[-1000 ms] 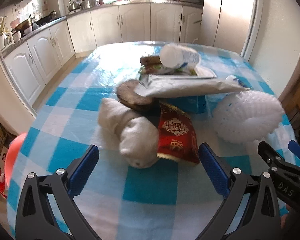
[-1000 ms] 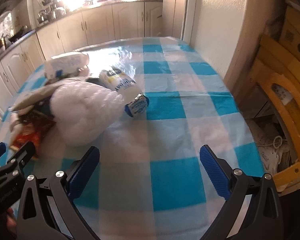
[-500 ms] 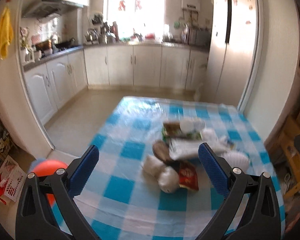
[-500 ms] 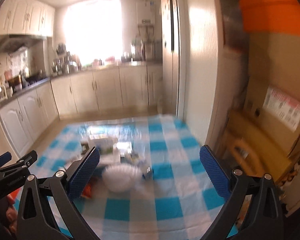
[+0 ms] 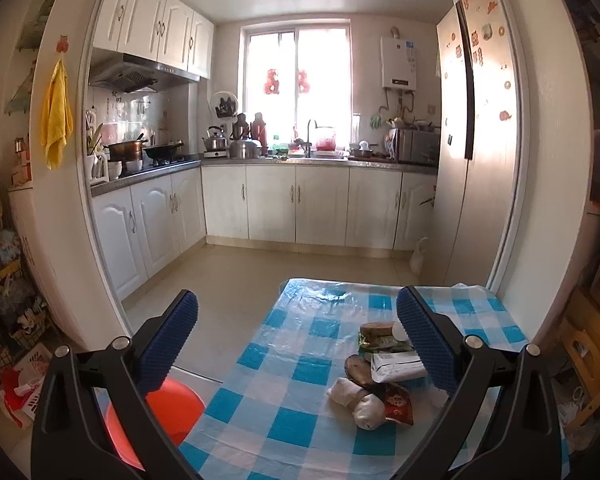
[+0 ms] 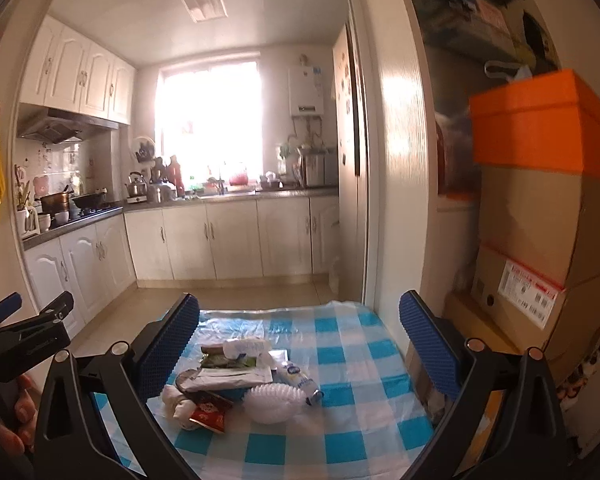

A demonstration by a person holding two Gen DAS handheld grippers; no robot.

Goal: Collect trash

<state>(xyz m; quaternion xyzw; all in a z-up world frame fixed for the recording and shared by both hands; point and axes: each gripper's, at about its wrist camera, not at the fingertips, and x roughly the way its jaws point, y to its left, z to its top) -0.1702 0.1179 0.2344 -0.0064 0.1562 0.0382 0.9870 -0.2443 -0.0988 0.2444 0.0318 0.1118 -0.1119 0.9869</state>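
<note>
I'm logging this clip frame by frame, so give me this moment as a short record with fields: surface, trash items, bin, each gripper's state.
surface: table with a blue and white checked cloth
trash: one pile holding a red snack wrapper, crumpled white paper, white foam net, small plastic bottle, grey flat packet
bin: orange tub on the floor beside the table
left gripper: open, empty, above the table
right gripper: open, empty, above the table

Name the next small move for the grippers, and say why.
Probably lower the left gripper toward the red snack wrapper at the near edge of the trash pile. Both grippers are open, empty and high above the checked tablecloth.
</note>
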